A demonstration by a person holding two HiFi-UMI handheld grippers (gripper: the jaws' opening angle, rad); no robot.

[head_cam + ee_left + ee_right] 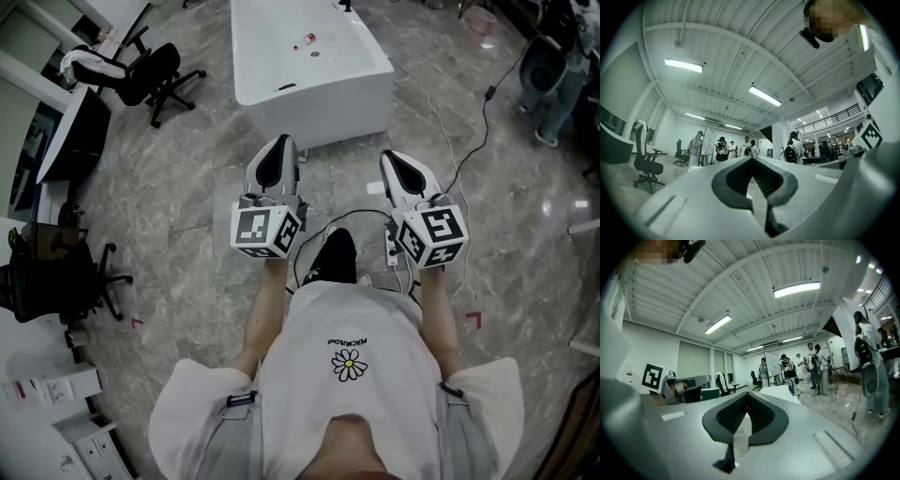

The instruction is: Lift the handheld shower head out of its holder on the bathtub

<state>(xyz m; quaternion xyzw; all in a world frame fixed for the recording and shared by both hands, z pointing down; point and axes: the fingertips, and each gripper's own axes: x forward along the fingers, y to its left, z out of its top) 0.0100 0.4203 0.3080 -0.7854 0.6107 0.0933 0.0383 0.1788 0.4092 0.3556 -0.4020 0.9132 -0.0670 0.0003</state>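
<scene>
The white bathtub (pixel 281 103) stands on the marble floor ahead of me, well beyond both grippers. A dark fitting (pixel 345 6) at the tub's far rim is too small to make out as the shower head. In the right gripper view the tub (pixel 776 392) shows past the jaw tips, with a dark upright fitting (pixel 791 386) on it. My left gripper (pixel 279 142) and right gripper (pixel 390 157) are held side by side at waist height, pointing toward the tub. Both are shut with nothing between the jaws, as the left gripper (pixel 751 158) and right gripper (pixel 747 393) show in their own views.
A small red item (pixel 306 39) lies inside the tub. Black office chairs (pixel 155 70) stand at the left. Cables (pixel 448 141) and a power strip (pixel 392 246) lie on the floor at the right. Several people (pixel 813 364) stand far off.
</scene>
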